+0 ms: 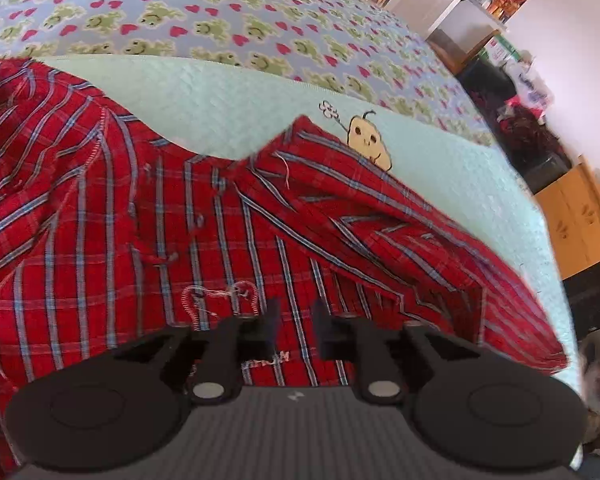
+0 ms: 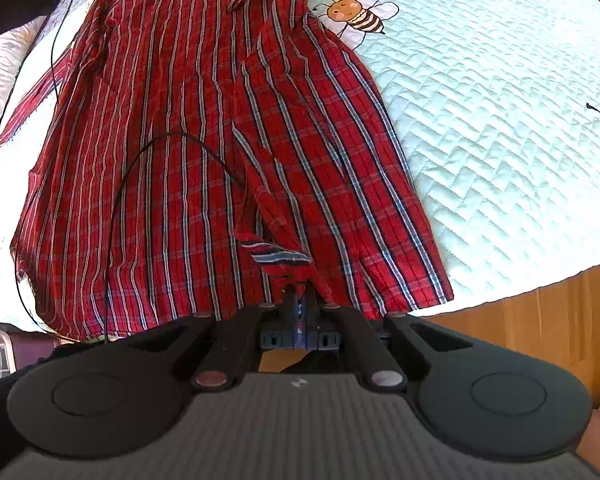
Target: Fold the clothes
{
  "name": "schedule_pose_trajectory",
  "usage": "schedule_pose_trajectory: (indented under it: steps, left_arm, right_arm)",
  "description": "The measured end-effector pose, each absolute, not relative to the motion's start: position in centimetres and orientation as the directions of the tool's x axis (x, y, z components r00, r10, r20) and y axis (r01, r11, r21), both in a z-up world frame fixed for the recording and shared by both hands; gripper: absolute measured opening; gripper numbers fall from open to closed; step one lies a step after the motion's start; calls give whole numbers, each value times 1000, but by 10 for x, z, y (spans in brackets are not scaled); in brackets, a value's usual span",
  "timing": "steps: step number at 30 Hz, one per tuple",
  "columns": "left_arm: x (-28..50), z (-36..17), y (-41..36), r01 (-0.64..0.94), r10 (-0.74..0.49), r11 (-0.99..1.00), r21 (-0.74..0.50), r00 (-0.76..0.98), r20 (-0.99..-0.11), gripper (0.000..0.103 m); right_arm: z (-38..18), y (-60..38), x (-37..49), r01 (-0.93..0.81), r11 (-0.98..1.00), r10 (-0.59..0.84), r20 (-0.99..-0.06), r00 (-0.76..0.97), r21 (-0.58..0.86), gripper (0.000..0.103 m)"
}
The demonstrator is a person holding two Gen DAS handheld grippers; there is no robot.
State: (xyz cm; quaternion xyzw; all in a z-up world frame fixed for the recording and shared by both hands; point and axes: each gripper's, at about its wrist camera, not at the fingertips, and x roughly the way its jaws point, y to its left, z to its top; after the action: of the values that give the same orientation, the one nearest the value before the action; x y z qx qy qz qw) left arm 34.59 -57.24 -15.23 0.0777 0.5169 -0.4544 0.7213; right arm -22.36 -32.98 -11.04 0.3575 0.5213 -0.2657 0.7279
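Your red plaid shirt (image 2: 172, 152) lies spread along the mint quilted bedspread (image 2: 500, 128) on the bed, inside out to judge from the exposed seams and loose threads. By the look of it, folding has barely begun: one long panel is doubled over the body near the right edge, but the cloth is rumpled, a sleeve (image 2: 32, 96) trails off to the far side, and no neat rectangle has formed. The remaining folds, and the smoothing, are all yet to do.

Your right hand-held gripper (image 2: 300, 300) sits low at the near hem, pointing up the length of the shirt, its fingers pinched together on a bunched corner of fabric that rises in a small peak just ahead of them. A thin black cable (image 2: 116, 208) loops over the cloth beside it.

Your left hand-held gripper (image 1: 296, 316) hovers close over the shirt (image 1: 180, 220) at the other end, near a small stitched outline (image 1: 220, 300), angled across the bed toward the frog-print blanket (image 1: 220, 20). Its fingers stand apart with plaid showing between them, holding nothing.
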Motion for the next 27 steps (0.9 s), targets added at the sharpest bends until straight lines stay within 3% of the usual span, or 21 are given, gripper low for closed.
schedule_pose_trajectory:
  steps: [10,15,19,27]
  left_arm:
    - [315,-167,-608,822,-462,548,-152,146,-875,43]
    - [307,-166,-619,843,-435,531,-81,190,-880,44]
    - [304,-165,-623,847,-428,527,-64,200,-881,45]
    - [302,-167,-627,859,-417,511,-37,211,-884,45]
  right_arm:
    - [-118,-322,-210,733,627,34,-949,313,265,2]
    - [-116,-330,-208,742,618,37,-953,301,258,8]
    - [-113,-338,-208,754,606,26,-953,301,254,14]
    - [-112,-343,-202,750,613,25,-955,297,249,15]
